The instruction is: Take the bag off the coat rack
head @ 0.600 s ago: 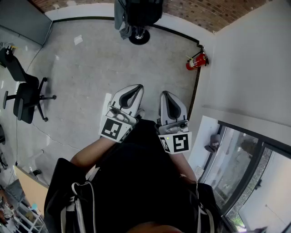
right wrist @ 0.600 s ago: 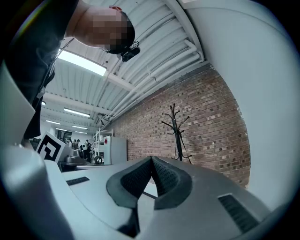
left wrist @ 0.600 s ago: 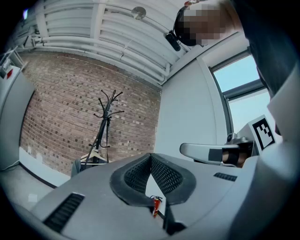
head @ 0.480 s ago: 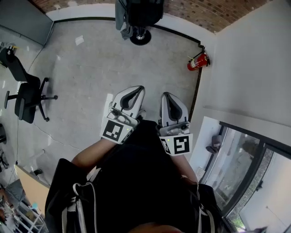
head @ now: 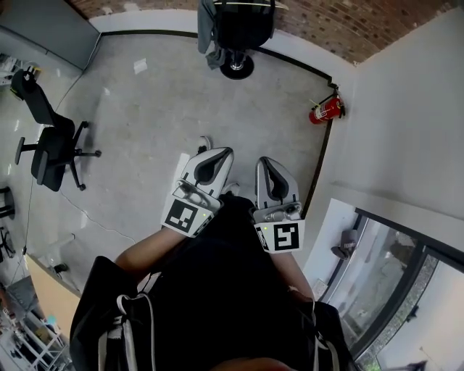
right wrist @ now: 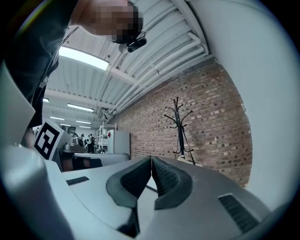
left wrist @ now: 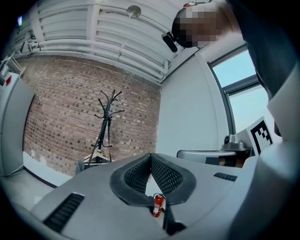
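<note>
The black coat rack (head: 237, 67) stands far ahead by the brick wall, with a black bag (head: 245, 22) and a grey garment (head: 210, 25) hanging on it. Its bare upper hooks show in the left gripper view (left wrist: 107, 117) and the right gripper view (right wrist: 180, 123). My left gripper (head: 221, 151) and right gripper (head: 262, 161) are held side by side at waist height, pointing toward the rack and well short of it. In each gripper's own view, left gripper (left wrist: 150, 156) and right gripper (right wrist: 151, 159), the jaws meet at the tips with nothing between them.
A red fire extinguisher (head: 326, 110) hangs on the white wall to the right. A black office chair (head: 51, 148) stands at the left. A window (head: 384, 268) runs along the near right. A sheet of paper (head: 141, 66) lies on the grey floor.
The head view has shifted, so the rack, the extinguisher and the chair sit slightly lower and further right in the frame. Both grippers stay shut and side by side.
</note>
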`<state>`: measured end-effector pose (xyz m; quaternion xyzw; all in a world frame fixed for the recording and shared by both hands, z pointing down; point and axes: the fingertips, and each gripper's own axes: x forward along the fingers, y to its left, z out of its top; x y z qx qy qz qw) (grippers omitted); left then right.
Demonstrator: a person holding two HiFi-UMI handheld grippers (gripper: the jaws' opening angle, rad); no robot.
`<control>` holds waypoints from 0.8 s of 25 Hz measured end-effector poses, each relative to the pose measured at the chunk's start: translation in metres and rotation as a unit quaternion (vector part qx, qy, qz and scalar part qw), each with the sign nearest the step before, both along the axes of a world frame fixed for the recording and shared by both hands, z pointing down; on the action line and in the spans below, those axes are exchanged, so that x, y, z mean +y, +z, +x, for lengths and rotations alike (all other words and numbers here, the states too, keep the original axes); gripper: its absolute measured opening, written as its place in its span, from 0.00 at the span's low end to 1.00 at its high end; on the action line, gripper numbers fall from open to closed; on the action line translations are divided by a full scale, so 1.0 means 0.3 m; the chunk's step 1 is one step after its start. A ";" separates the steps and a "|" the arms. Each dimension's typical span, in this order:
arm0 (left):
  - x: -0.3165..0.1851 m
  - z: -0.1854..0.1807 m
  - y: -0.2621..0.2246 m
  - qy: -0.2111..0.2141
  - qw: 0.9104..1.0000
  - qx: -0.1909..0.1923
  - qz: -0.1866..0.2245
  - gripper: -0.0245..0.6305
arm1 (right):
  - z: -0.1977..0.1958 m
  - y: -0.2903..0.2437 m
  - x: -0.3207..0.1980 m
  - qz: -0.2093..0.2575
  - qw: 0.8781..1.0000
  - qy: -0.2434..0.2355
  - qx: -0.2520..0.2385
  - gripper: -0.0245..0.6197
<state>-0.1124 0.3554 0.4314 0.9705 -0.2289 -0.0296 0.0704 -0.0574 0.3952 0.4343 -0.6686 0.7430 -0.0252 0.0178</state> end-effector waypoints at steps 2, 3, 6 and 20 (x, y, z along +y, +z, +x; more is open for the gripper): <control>-0.043 -0.017 -0.004 -0.012 1.000 0.001 -0.003 0.07 | 0.005 -0.007 -0.020 0.006 1.000 0.007 0.008 0.07; -0.068 -0.025 -0.006 -0.019 1.000 0.000 -0.002 0.07 | 0.007 -0.008 -0.033 0.008 1.000 0.007 0.006 0.07; -0.131 -0.029 -0.008 -0.026 1.000 -0.006 0.014 0.07 | 0.014 -0.010 -0.066 0.016 1.000 0.014 -0.002 0.07; -0.565 0.152 -0.029 0.001 0.999 -0.011 0.035 0.07 | 0.233 -0.079 -0.437 0.036 0.997 0.070 -0.004 0.07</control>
